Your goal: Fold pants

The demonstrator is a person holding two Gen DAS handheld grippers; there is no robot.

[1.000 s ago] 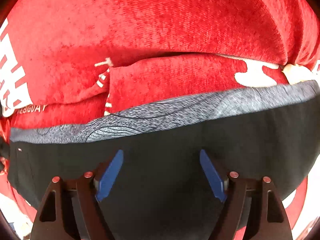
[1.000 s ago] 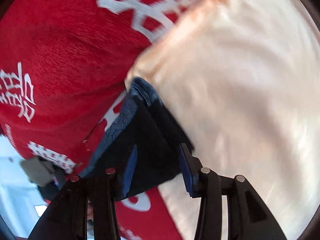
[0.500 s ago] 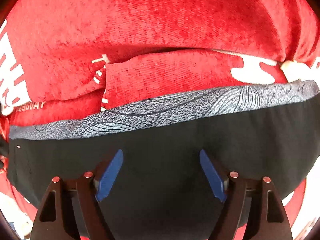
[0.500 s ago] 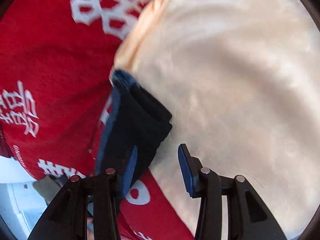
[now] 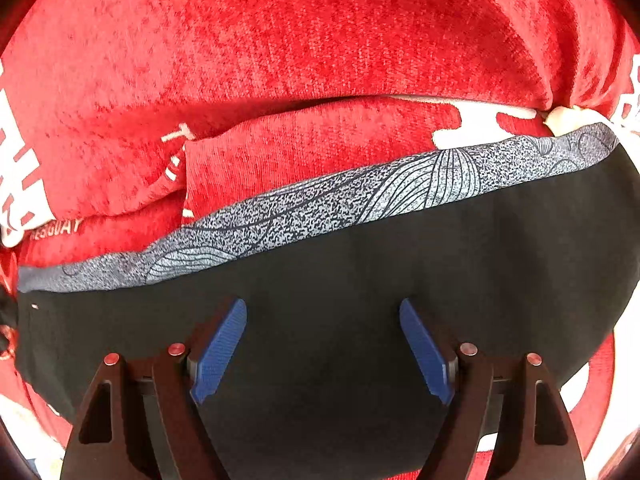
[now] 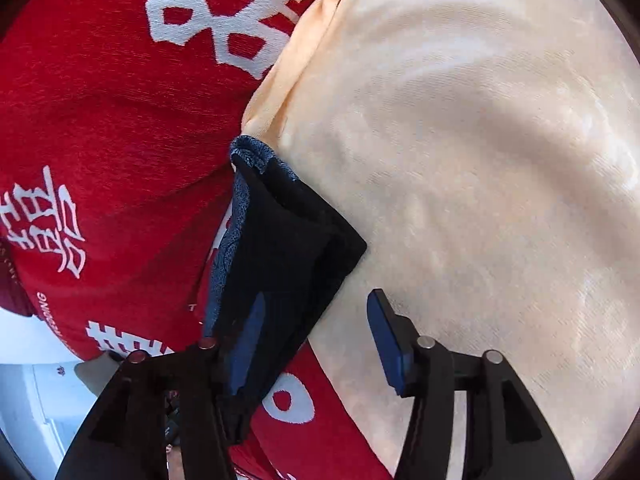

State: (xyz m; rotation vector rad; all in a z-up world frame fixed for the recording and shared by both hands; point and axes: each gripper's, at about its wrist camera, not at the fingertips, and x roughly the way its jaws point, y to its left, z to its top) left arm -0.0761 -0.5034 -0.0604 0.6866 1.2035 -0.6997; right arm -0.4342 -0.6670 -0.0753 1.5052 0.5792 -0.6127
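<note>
The black pants (image 5: 360, 280) lie across a red blanket, their speckled grey waistband (image 5: 320, 208) running left to right. My left gripper (image 5: 323, 344) hovers just over the black cloth, open, nothing between its blue pads. In the right wrist view a folded end of the pants (image 6: 288, 248) with its grey band points up the frame. My right gripper (image 6: 316, 340) stands open; its left pad rests over the edge of the black cloth, its right pad over cream fabric, and the cloth is not pinched.
The red blanket (image 5: 280, 60) with white characters rises in thick folds behind the waistband. A cream blanket (image 6: 480, 160) fills the right half of the right wrist view. A strip of white floor (image 6: 28, 400) shows at the lower left.
My right gripper has opened wider and let go of the folded end of the pants, which now lies on the bedding. The left gripper has hardly moved; the waistband sits slightly more tilted.
</note>
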